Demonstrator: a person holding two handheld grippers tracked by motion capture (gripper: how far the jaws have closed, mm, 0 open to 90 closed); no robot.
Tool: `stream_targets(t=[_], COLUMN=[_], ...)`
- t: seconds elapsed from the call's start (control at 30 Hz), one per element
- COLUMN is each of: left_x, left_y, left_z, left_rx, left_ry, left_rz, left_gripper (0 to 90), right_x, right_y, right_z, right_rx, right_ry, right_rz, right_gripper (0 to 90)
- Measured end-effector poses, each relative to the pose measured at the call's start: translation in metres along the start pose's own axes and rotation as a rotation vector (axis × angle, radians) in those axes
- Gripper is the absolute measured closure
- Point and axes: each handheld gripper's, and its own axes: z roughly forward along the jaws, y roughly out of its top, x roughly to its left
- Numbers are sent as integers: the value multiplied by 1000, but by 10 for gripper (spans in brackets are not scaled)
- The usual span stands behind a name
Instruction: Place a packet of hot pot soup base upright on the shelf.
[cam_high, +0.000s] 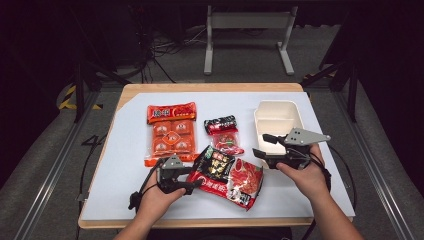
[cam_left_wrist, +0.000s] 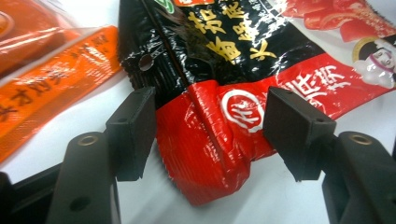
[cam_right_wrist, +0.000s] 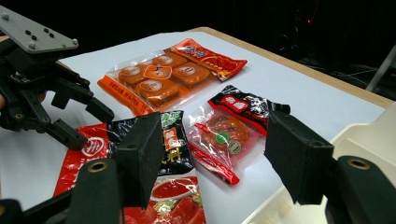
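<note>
High view: our left tongs (cam_high: 196, 185) reach the red-and-black sauce packet (cam_high: 227, 176) on the bench (cam_high: 125, 200); right tongs (cam_high: 264, 146) hover spread by the white tray (cam_high: 277, 120). Left gripper view: pads (cam_left_wrist: 133, 130) flank the packet's crumpled corner, not pressing. Right gripper view: spread, nothing between.

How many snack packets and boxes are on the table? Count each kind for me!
Food packets: 3 – the orange pack of cakes, the small packet with a black top, and the big red and black packet.
White boxes: 1 – the open box.
Total: 4 things on the table.
</note>
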Motion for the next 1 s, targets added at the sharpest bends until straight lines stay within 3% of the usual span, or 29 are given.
stream_targets(t=[0.17,0.23,0.37,0.57,0.8,1.0], left_x=[3,3,1,-3,-10,-11], left_y=[-2,-3,-2,-2,1,3], left_z=[8,11,12,12,9,6], left_rx=[-3,-2,3,3,5,-18], left_ry=[-35,-64,-76,-36,21,20], left_rz=[-52,-59,-84,-120,-79,-114], left_gripper=[393,477,566,697,794,845], right_x=[1,1,2,4,4,5], right_y=[0,0,-1,-1,-1,0], right_z=[2,2,3,6,6,6], right_rx=[5,7,9,12,12,9], right_ry=[1,2,5,10,10,15], right_rz=[-4,-2,2,-2,-4,-5], right_gripper=[370,366,363,362,361,369])
